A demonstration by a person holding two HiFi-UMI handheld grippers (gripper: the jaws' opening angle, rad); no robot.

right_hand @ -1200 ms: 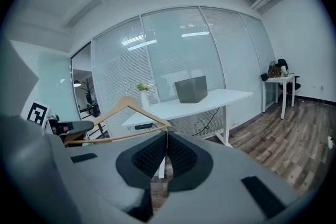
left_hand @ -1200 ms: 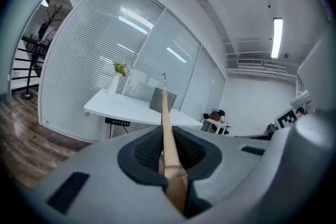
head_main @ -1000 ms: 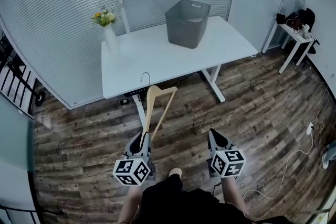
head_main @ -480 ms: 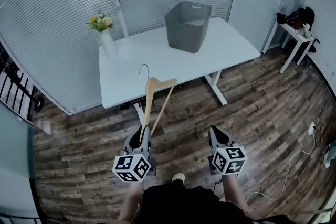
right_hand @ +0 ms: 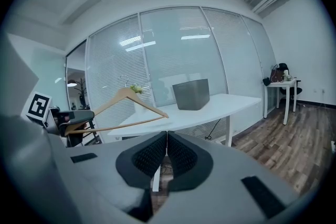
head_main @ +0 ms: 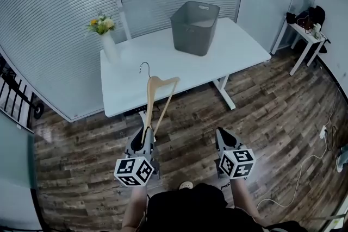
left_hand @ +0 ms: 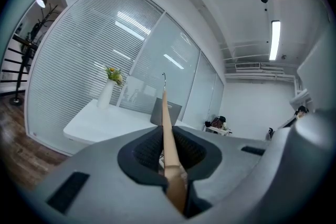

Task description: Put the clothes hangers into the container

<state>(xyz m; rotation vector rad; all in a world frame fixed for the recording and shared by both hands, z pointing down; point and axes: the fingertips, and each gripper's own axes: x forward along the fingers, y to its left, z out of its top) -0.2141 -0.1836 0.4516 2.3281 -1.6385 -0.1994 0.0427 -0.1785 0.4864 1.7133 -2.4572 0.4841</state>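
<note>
Lower left of the head view, the left gripper [head_main: 144,137] has its fingers [left_hand: 148,150] pinched tight on one end of the pale wooden clothes hanger with a metal hook [head_main: 157,80], which juts out toward the long white bench [head_main: 234,46] across mid-frame. Lower right, the right gripper [head_main: 224,139] shows its fingers [right_hand: 152,155] pressed together with nothing between them. The dark grey plastic container [head_main: 194,27] stands on the bench at upper centre, well apart from the hanger.

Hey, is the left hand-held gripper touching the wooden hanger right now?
Touching. The left gripper view shows the left hand-held gripper with its jaws clamped on the wooden hanger.
</note>
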